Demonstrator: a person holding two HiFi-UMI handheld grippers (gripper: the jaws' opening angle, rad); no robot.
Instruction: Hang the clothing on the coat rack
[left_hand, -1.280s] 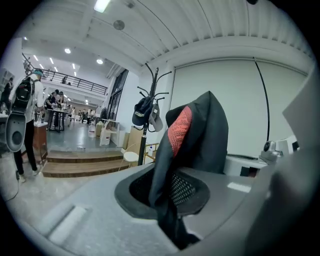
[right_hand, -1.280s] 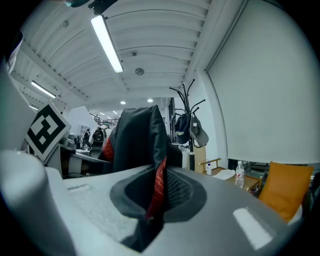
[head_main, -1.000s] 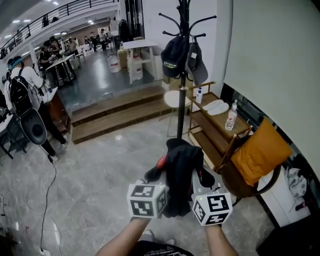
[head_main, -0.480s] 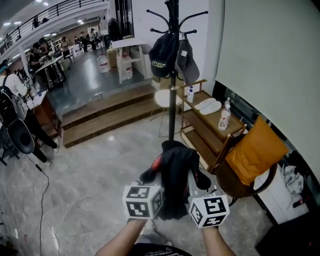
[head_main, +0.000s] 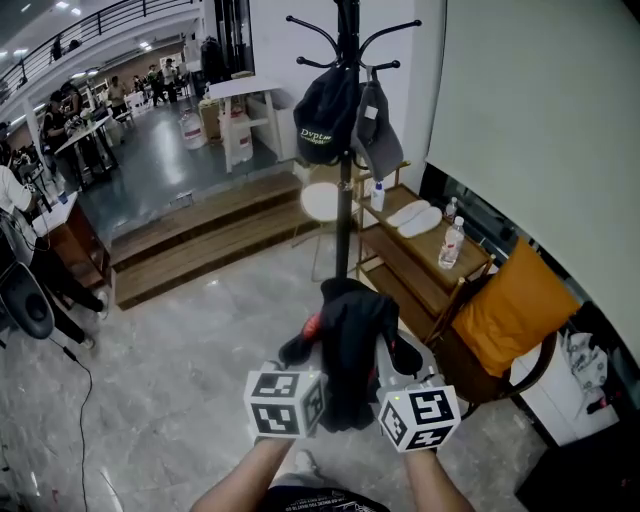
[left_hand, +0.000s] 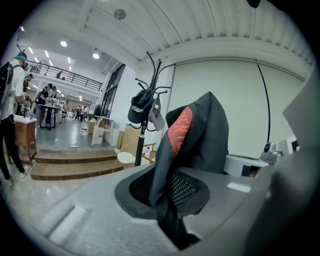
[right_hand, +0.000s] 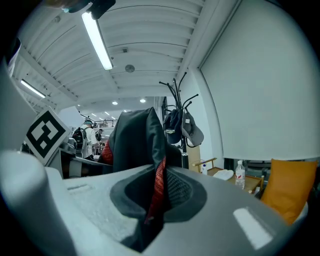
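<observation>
Marble-floored hall, coat rack (head_main: 343, 210) ahead. Left tool (left_hand: 172, 210) and right tool (right_hand: 150, 210) each clamp the dark clothing (head_main: 350, 330) held between them — carry step; next I judge a lift onto a free hook.

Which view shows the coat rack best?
Head view: the coat rack shows hooks, two caps and pole, its base hidden behind the carried garment. Left gripper view shows it small, beside the garment; right gripper view shows its upper part only.

Left gripper (head_main: 322, 352), right gripper (head_main: 388, 356) abreast, fingers clamped, seemingly level.
</observation>
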